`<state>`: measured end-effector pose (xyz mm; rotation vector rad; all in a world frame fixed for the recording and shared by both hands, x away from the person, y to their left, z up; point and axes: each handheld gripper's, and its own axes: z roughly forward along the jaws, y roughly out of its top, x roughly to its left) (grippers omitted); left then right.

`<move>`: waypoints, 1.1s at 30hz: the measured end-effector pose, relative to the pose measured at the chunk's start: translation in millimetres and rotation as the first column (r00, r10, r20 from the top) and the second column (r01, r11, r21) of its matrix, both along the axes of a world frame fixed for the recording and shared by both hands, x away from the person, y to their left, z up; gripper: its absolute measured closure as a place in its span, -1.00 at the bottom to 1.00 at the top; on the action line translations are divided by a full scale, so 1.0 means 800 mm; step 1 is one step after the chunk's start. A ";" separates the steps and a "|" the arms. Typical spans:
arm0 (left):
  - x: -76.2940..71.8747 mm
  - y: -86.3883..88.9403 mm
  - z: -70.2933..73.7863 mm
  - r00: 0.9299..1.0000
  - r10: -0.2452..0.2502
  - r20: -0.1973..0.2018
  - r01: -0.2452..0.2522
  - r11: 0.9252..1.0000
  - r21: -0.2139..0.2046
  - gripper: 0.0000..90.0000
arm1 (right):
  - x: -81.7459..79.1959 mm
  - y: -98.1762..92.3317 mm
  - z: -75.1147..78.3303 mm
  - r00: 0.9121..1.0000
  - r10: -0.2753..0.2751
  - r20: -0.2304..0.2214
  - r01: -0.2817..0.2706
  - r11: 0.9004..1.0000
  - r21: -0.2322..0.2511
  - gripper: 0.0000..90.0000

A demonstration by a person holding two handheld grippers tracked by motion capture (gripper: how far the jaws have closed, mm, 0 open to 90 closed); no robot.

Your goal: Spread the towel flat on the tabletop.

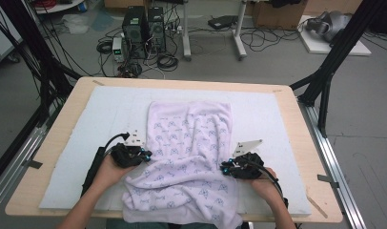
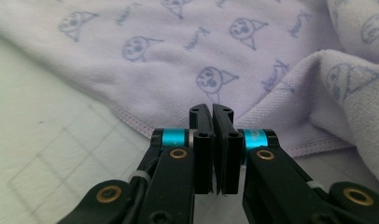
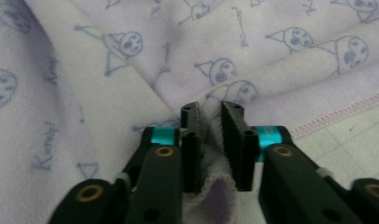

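A pale lilac towel point(image 1: 191, 143) printed with small cartoon faces lies rumpled on the white mat point(image 1: 101, 119), its near end hanging over the table's front edge. My left gripper point(image 1: 146, 155) sits at the towel's left side. In the left gripper view its jaws point(image 2: 212, 109) are shut, the tips reaching over the stitched hem of the towel point(image 2: 178, 56), with no cloth showing between the pads. My right gripper point(image 1: 225, 167) is at the towel's right side. There its jaws point(image 3: 211, 107) are shut on a raised fold of the towel point(image 3: 178, 46).
The wooden table point(image 1: 296, 124) ends close beyond the mat on every side. Bare mat point(image 2: 38, 140) lies left of the towel and bare mat point(image 3: 355, 130) right of it. Computer towers point(image 1: 144, 31), cables and black frame legs point(image 1: 334, 52) stand on the floor behind.
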<state>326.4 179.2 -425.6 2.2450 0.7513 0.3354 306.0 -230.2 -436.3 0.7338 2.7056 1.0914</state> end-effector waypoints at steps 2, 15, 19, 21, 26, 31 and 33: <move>0.000 0.012 0.011 0.999 0.038 0.038 -0.036 0.999 -0.032 0.93 | -0.003 -0.002 0.005 1.000 -0.014 0.023 0.015 1.000 -0.008 0.84; -0.015 0.031 0.033 0.994 0.085 0.069 -0.079 0.993 -0.087 0.32 | -0.011 -0.021 0.042 0.991 -0.062 0.120 0.057 0.997 0.048 0.70; -0.027 0.014 0.019 0.999 -0.017 0.039 0.020 0.997 -0.068 0.48 | -0.014 -0.019 0.052 0.989 -0.048 0.139 0.038 0.997 0.071 0.64; -0.029 0.003 0.011 0.998 -0.066 0.018 0.067 0.996 -0.058 0.56 | -0.015 -0.015 0.052 0.990 -0.033 0.137 0.023 0.997 0.074 0.62; -0.026 -0.018 -0.013 0.992 -0.115 -0.058 0.115 0.993 -0.012 0.40 | -0.015 -0.007 0.035 0.995 0.002 0.100 -0.006 1.000 0.031 0.55; -0.034 -0.022 -0.015 0.995 -0.100 0.014 0.099 0.995 0.024 0.57 | -0.011 -0.004 0.018 0.998 0.005 0.064 -0.007 1.000 0.021 0.49; -0.033 -0.019 -0.014 0.992 -0.122 -0.006 0.122 0.992 0.007 0.94 | -0.009 -0.001 0.015 0.998 0.008 0.062 -0.010 1.000 0.020 0.48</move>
